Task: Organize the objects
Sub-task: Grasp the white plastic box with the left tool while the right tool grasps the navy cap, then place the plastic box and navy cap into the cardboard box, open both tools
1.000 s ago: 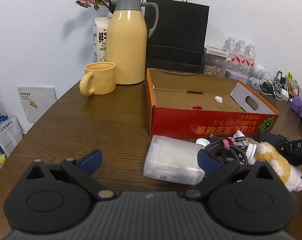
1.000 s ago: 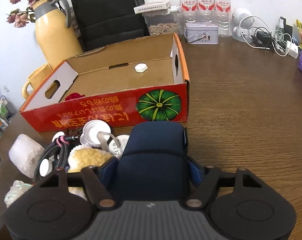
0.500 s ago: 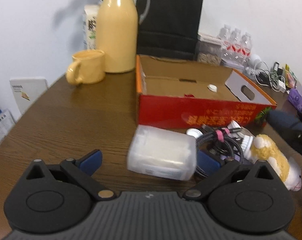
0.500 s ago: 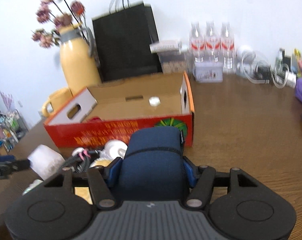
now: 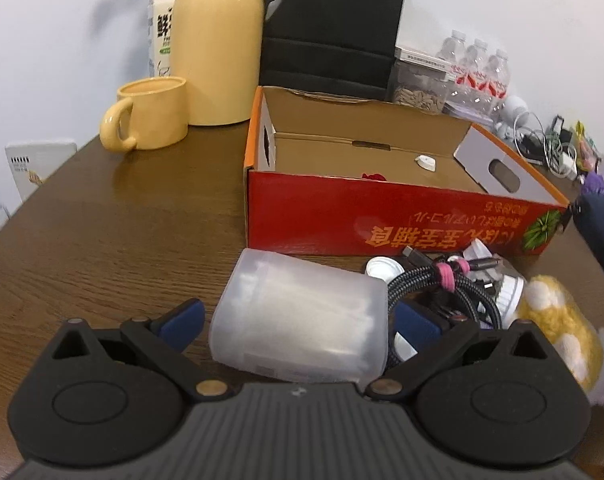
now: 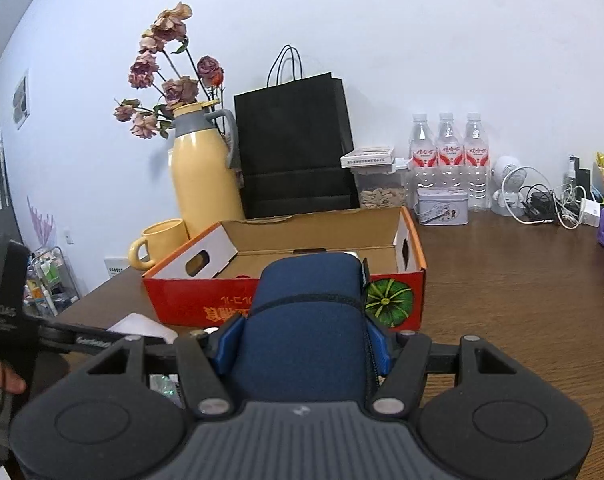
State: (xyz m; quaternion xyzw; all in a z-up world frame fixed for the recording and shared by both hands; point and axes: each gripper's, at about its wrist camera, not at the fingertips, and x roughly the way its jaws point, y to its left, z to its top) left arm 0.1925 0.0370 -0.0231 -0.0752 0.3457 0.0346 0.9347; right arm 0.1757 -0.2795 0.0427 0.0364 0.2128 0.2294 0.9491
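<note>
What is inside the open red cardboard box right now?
The red cardboard box holds a small white cap-like piece near its back wall and something small and red. The front wall hides the near floor.

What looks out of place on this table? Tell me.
A pile sits outside the red cardboard box: a translucent plastic container tipped on its side, a coiled black cable, a white cap and a yellow plush toy, jumbled together against the box's front wall. The box holds only a couple of small items.

Both wrist cams close, sharing red box.
</note>
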